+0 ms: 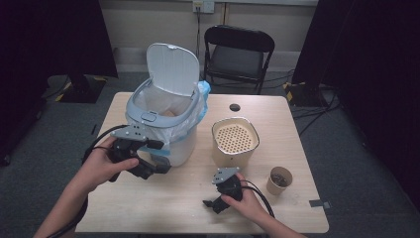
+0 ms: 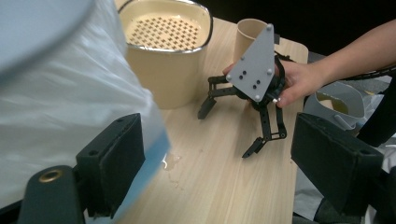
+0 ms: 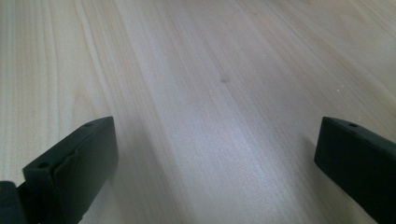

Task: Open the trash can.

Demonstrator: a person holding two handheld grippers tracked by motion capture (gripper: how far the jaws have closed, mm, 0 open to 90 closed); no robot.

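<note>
So the left gripper (image 1: 156,166) was parked right up against the front of the white bin (image 1: 184,145), which sat on the left half of the surface (image 1: 168,201) with its lid (image 1: 171,67) flipped up. The bin had a white bag (image 1: 196,115) with a blue edge draped over its rim. In the left gripper view the fingers (image 2: 114,154) were spread wide and weren't clamping anything. The bag's blue edge sat against the inner side of one finger and poked a bit into the gap, but nothing was pinched. There was also a small wet-looking spot (image 2: 171,161) on the wood just past that edge.

The right gripper (image 1: 210,204) was low over the surface near the front edge, well apart from the bin. Its fingers (image 3: 77,158) were released too, wide open with nothing but bare wood between them. The left gripper view showed the same thing from the side.

A beige container (image 1: 235,157) with a perforated insert stood just behind the right hand (image 1: 242,198), and a paper cup (image 1: 279,182) was off to its right. A black folding chair (image 1: 237,54) stood behind the surface.
</note>
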